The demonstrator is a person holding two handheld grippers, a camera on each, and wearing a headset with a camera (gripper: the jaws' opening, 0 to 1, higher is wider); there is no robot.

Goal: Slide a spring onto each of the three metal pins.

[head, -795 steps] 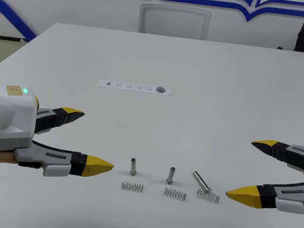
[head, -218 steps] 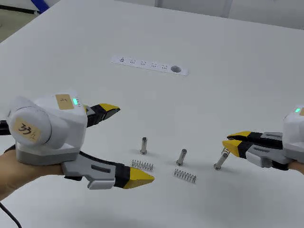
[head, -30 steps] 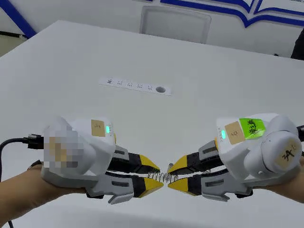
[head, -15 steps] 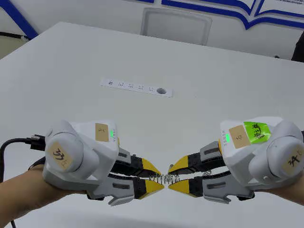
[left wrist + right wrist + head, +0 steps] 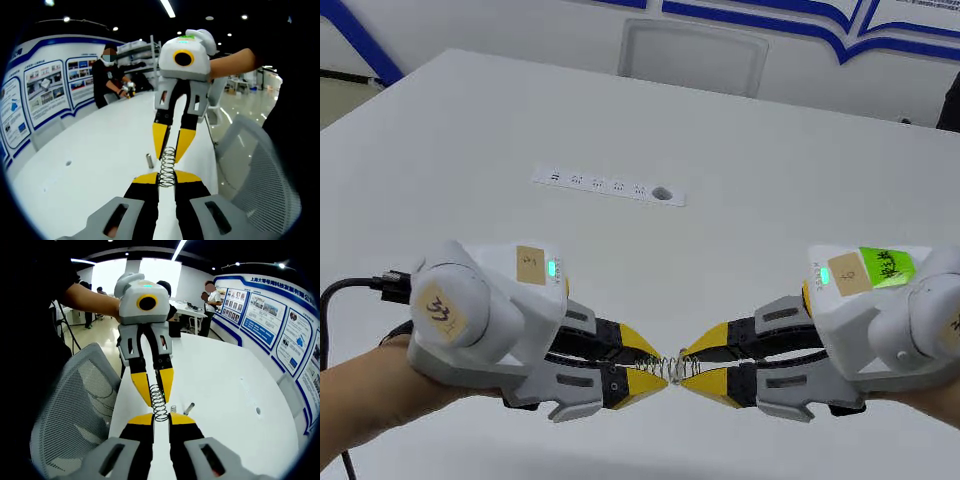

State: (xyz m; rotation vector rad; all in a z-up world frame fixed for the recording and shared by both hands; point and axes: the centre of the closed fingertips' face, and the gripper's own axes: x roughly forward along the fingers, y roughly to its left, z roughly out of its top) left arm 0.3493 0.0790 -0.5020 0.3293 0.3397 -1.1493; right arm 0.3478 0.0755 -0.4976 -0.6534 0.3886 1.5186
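A small steel spring [image 5: 671, 367] hangs in the air between both grippers' yellow tips, above the near edge of the white table [image 5: 720, 150]. My left gripper [image 5: 655, 376] is shut on one end of the spring [image 5: 167, 165]. My right gripper [image 5: 692, 370] faces it tip to tip, shut at the other end of the spring [image 5: 158, 401], where a pin sits mostly hidden inside the coils. One metal pin [image 5: 149, 160] stands upright on the table. Another pin [image 5: 189, 408] lies beside a loose spring [image 5: 173, 409].
A white power strip [image 5: 608, 186] is set into the table's middle. A grey chair [image 5: 692, 58] stands at the far edge, and a mesh chair [image 5: 75, 405] is at the near side. People stand far back in the room. A black cable [image 5: 345, 300] trails from the left gripper.
The two grippers have stayed tip to tip on the spring. The right gripper has dropped slightly and levelled, and the tips have closed in a little.
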